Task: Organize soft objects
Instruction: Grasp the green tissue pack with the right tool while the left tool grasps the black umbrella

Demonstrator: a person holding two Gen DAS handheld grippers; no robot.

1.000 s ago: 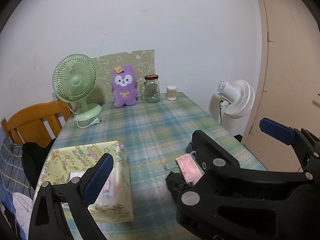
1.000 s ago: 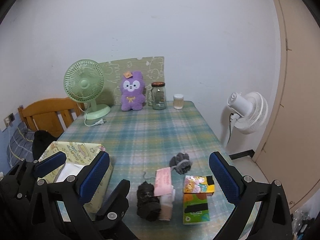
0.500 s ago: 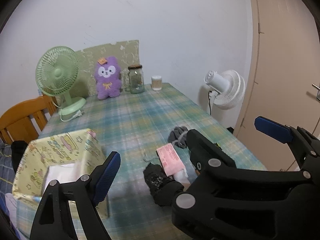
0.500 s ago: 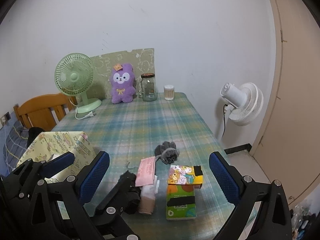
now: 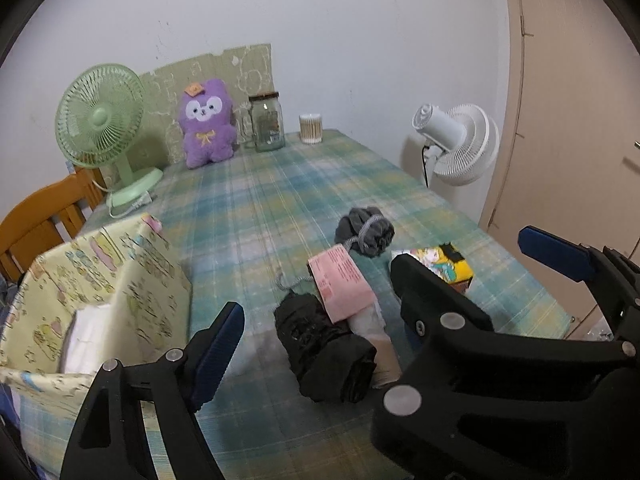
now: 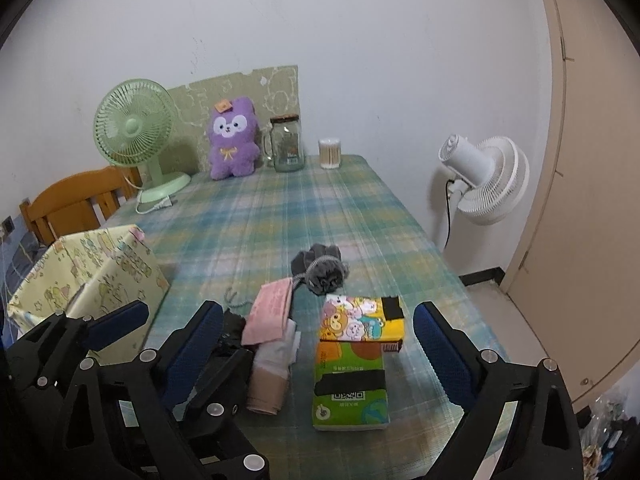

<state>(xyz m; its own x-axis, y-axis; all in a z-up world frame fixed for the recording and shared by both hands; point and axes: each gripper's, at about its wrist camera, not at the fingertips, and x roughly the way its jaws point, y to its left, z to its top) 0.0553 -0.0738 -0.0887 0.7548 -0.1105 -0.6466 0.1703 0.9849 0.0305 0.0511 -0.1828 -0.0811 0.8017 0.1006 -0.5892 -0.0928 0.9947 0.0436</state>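
Socks lay in a cluster near the patterned fabric box (image 5: pixel 132 280): a black bundle (image 5: pixel 328 352) beside it, a pink-labelled roll (image 5: pixel 344 284) touching that, a grey bundle (image 5: pixel 366 232) beyond. Left gripper (image 5: pixel 316 344) and right gripper (image 6: pixel 320 344) hovered spread, jaws closing, pinching nothing.

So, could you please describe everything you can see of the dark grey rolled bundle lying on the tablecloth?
The dark grey rolled bundle looks like soft knitted fabric, perhaps socks, scrunched into a lumpy ball with a lighter grey band wrapped across it. It lies on the plaid tablecloth, just beyond the pink-labelled roll and the tissue packs. Its band runs toward the pink label; whether they touch is unclear. Neither gripper touches it.
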